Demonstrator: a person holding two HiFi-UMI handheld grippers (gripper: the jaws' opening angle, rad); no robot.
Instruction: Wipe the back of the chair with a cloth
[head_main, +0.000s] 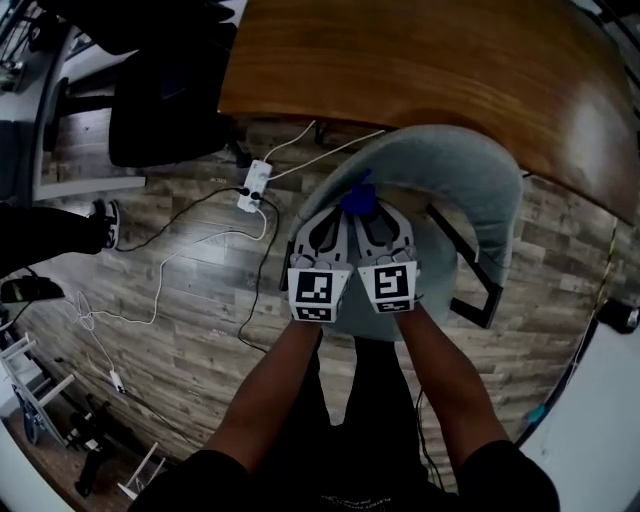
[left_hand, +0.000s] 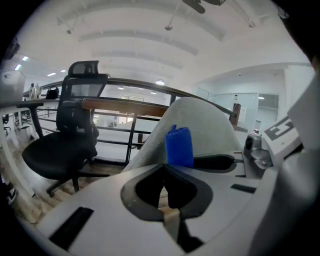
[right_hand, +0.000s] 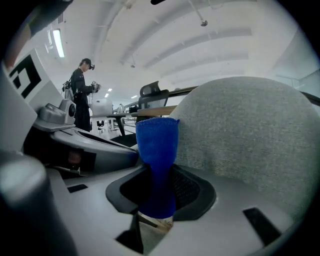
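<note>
The grey chair's curved back (head_main: 480, 185) lies just ahead of both grippers, which are held side by side over its seat. A blue cloth (head_main: 357, 197) sticks out from the tips. My right gripper (head_main: 374, 212) is shut on it. In the right gripper view the cloth (right_hand: 157, 145) stands up as a folded roll from between the jaws of the right gripper (right_hand: 159, 172), close to the grey fabric back (right_hand: 250, 130). My left gripper (head_main: 335, 212) is beside it. In its own view the left gripper (left_hand: 164, 167) has its jaws together, with the cloth (left_hand: 179, 146) just beyond them.
A wooden table (head_main: 420, 60) runs across behind the chair. A black office chair (head_main: 170, 100) stands at the back left. A white power strip (head_main: 255, 186) and loose cables lie on the plank floor. Someone stands far off (right_hand: 81, 92).
</note>
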